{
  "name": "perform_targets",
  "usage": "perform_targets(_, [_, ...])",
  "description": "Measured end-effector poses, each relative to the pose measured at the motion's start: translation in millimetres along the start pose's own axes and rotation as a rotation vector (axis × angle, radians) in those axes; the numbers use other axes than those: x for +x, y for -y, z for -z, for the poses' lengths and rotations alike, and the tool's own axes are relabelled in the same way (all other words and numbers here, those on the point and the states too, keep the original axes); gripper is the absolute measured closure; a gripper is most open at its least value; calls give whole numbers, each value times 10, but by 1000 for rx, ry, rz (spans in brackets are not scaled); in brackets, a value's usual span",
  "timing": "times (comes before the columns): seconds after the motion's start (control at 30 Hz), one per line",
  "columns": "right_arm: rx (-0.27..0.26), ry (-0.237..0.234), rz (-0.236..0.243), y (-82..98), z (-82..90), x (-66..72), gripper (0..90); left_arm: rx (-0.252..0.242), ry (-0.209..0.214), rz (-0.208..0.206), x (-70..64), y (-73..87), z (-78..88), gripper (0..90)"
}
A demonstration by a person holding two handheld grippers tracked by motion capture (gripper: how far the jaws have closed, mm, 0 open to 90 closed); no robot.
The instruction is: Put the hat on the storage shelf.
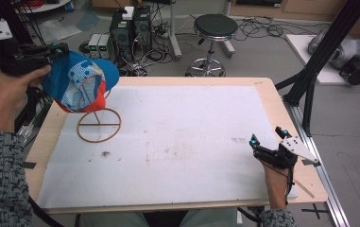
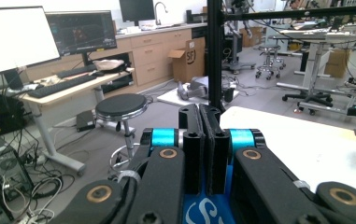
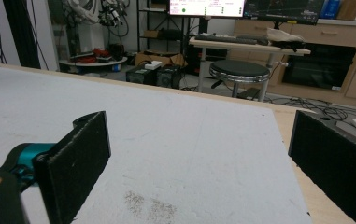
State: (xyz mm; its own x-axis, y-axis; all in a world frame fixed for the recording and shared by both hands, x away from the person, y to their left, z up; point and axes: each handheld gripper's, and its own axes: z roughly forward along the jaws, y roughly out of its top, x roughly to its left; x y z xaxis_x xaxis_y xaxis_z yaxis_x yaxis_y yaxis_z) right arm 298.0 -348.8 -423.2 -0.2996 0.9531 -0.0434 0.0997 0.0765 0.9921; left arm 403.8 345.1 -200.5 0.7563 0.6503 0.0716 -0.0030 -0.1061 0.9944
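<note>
A blue cap (image 1: 81,82) with white mesh panels and a red underside hangs at the table's far left, just above a wooden stand with a ring base (image 1: 98,125). The stand's post is mostly hidden behind the cap. My left gripper (image 1: 59,49) comes in from the left, shut on the cap's upper edge. In the left gripper view the jaws are pressed together (image 2: 207,140) with blue fabric (image 2: 208,211) below them. My right gripper (image 1: 268,138) rests near the table's right edge, open. Its pads (image 3: 80,158) stand wide apart over the bare white mat (image 3: 189,140).
A white mat (image 1: 177,142) covers most of the wooden table (image 1: 281,118). A black frame post (image 1: 317,66) rises off the right corner. Beyond the far edge stand a stool (image 1: 214,28) and computer boxes (image 1: 130,28) with cables on the floor.
</note>
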Motion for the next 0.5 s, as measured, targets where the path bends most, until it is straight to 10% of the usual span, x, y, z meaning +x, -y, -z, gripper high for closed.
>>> perform_targets(0.5, [4,-2,3,2,-2,3,46,37,-40,54,152,342,65,875])
